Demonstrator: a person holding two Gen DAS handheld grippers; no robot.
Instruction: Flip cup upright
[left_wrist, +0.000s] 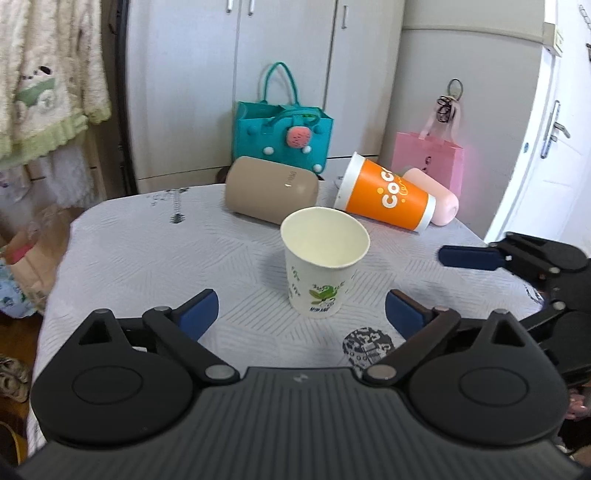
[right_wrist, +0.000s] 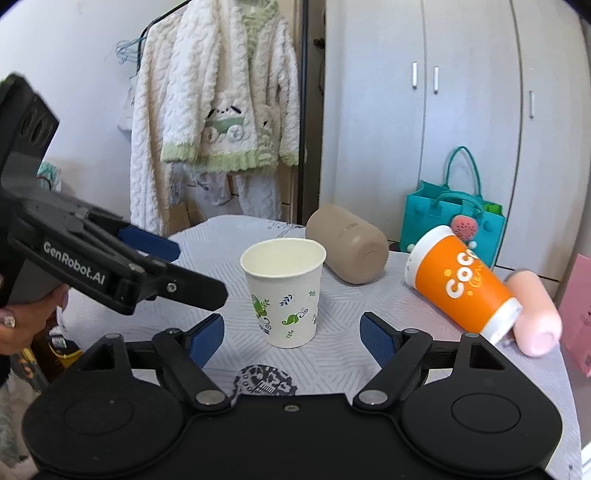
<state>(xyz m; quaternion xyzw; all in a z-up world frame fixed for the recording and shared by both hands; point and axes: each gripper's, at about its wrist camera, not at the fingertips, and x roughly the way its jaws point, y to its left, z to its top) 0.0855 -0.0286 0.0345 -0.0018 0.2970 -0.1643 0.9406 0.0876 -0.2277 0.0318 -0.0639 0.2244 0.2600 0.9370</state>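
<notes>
A white paper cup with green leaf print (left_wrist: 321, 262) (right_wrist: 286, 291) stands upright on the table, mouth up. An orange cup (left_wrist: 388, 194) (right_wrist: 463, 282), a tan cup (left_wrist: 271, 194) (right_wrist: 349, 249) and a pink cup (left_wrist: 437, 197) (right_wrist: 535, 314) lie on their sides behind it. My left gripper (left_wrist: 301, 314) is open and empty, just short of the paper cup; it also shows at the left of the right wrist view (right_wrist: 159, 254). My right gripper (right_wrist: 291, 338) is open and empty, just short of the same cup; one of its fingers (left_wrist: 469, 256) shows at the right of the left wrist view.
The table has a grey patterned cloth (left_wrist: 147, 251) (right_wrist: 347, 314). A teal bag (left_wrist: 282, 133) (right_wrist: 454, 218) and a pink bag (left_wrist: 428, 162) stand behind the table by grey cupboards. Clothes (right_wrist: 221, 99) hang at the left. A door (left_wrist: 554, 147) is at the right.
</notes>
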